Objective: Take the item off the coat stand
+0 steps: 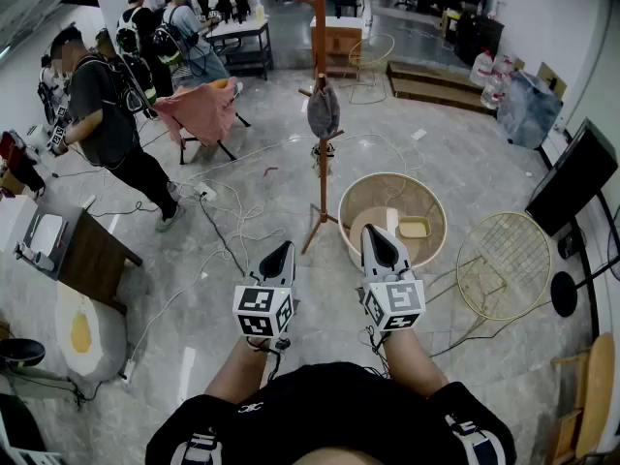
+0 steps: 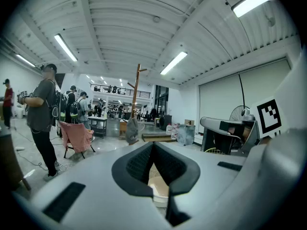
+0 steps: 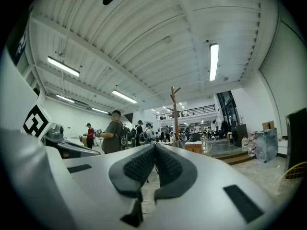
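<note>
The grey item hung on the coat stand, well ahead of both claws. It appeared to be soft, light cloth, best gripped high, near its peg. The left claw and right claw were closed and empty. The round basket held a small yellow tray.

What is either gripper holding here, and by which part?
Nothing: the left gripper and right gripper are both shut and empty, and the grey item hangs untouched on the coat stand.
</note>
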Demonstrator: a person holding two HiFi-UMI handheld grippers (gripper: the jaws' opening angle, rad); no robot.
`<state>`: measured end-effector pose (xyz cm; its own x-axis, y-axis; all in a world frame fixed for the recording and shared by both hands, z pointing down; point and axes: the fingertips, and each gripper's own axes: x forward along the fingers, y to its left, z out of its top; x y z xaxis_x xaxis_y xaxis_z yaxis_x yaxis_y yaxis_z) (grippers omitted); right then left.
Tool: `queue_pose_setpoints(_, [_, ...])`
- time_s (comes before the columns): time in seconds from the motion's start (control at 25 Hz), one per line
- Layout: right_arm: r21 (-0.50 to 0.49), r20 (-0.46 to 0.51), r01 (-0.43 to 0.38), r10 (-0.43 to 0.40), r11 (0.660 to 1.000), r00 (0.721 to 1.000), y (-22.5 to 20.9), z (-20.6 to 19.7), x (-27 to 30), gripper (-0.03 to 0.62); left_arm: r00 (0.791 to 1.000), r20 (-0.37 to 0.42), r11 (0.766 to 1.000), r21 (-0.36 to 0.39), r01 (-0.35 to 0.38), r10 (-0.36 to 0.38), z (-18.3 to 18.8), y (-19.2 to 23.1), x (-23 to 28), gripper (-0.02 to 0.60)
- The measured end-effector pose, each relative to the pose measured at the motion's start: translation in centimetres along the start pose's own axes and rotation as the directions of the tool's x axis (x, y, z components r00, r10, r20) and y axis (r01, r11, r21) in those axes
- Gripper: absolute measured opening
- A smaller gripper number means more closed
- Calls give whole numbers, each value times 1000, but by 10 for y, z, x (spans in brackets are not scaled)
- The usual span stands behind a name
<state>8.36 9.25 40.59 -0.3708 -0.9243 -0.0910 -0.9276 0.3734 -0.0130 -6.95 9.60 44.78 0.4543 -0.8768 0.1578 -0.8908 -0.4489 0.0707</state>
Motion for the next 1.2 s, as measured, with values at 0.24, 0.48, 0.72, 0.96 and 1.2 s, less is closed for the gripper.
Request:
queue_pose_setpoints(0.24, [4, -4, 14, -14, 1000, 1000, 7, -2, -4, 14, 1000, 3, 1000, 3, 9, -9, -1, 2, -7, 12])
queue_pose_setpoints(0.48, [-4, 1, 22, -22, 1000, 1000, 14, -1, -2, 15, 1000, 0, 1000, 1, 20, -20, -3, 8, -9, 12])
queue_pose_setpoints(0.72, [-8, -8, 26, -27, 1000, 1000, 35, -3, 4, 15, 1000, -5, 1000, -7, 28, -28, -7, 28, -19, 12])
queue_pose_setpoints(0.96, [9, -15, 60, -60, 998, 998, 50, -15, 7, 15, 998, -18, 998, -1, 58, -58, -19, 45, -27, 12])
queue_pose_setpoints(1.2, [8, -18, 90, -90, 996, 996, 53, -23, 12, 15, 997, -31, 998, -15, 63, -64, -33, 63, -26, 12])
